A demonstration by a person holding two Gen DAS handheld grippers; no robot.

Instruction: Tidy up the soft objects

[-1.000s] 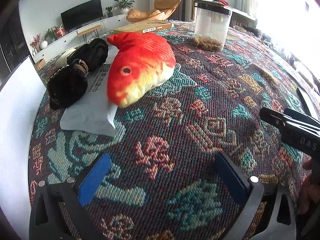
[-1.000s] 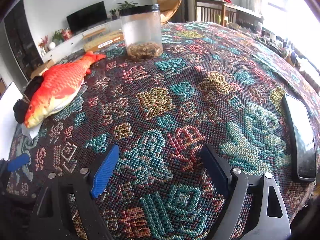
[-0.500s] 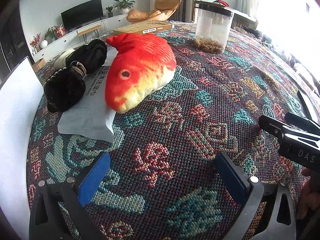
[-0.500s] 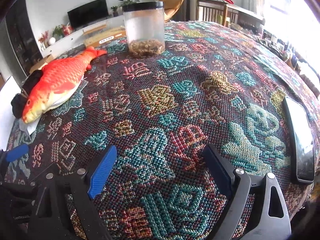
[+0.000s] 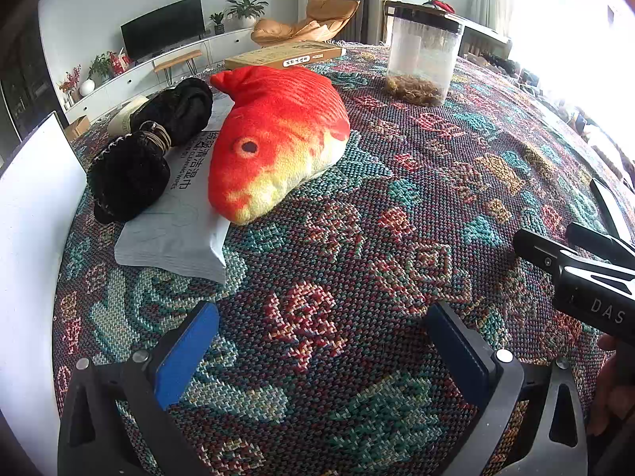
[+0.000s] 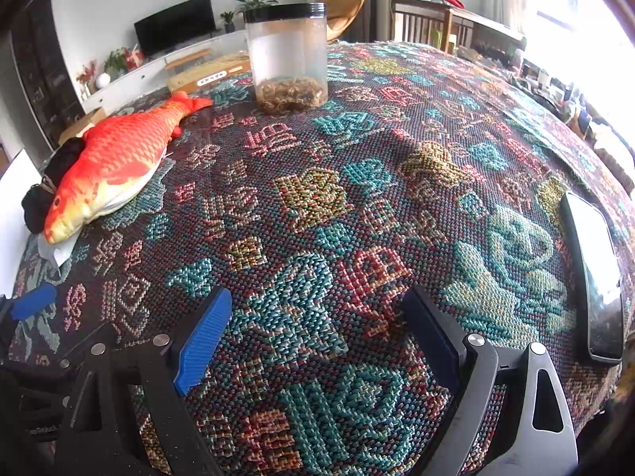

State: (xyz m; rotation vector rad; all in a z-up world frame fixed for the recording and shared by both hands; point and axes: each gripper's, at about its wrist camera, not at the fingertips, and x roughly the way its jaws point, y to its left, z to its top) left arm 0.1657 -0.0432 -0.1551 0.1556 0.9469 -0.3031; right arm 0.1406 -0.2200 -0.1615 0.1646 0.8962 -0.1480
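A red-orange plush fish (image 5: 278, 135) lies at the table's far left, its head resting on a grey pack of wipes (image 5: 178, 218). A black soft bundle (image 5: 147, 150) tied with a band lies on the pack beside the fish. My left gripper (image 5: 321, 325) hovers open over bare cloth, short of the fish, with nothing between its blue pads. In the right wrist view the fish (image 6: 111, 166) is far off to the left. My right gripper (image 6: 317, 305) is open and empty over the patterned cloth; its body (image 5: 575, 265) shows at the right of the left wrist view.
A clear jar (image 6: 289, 59) with a black lid stands at the back. A dark phone (image 6: 595, 277) lies near the right edge. A white board (image 5: 27, 258) stands at the left edge, and a flat cardboard box (image 5: 285, 55) lies behind the fish.
The right wrist view has shifted very slightly. Nothing on the table has moved, and both grippers stay open and empty.
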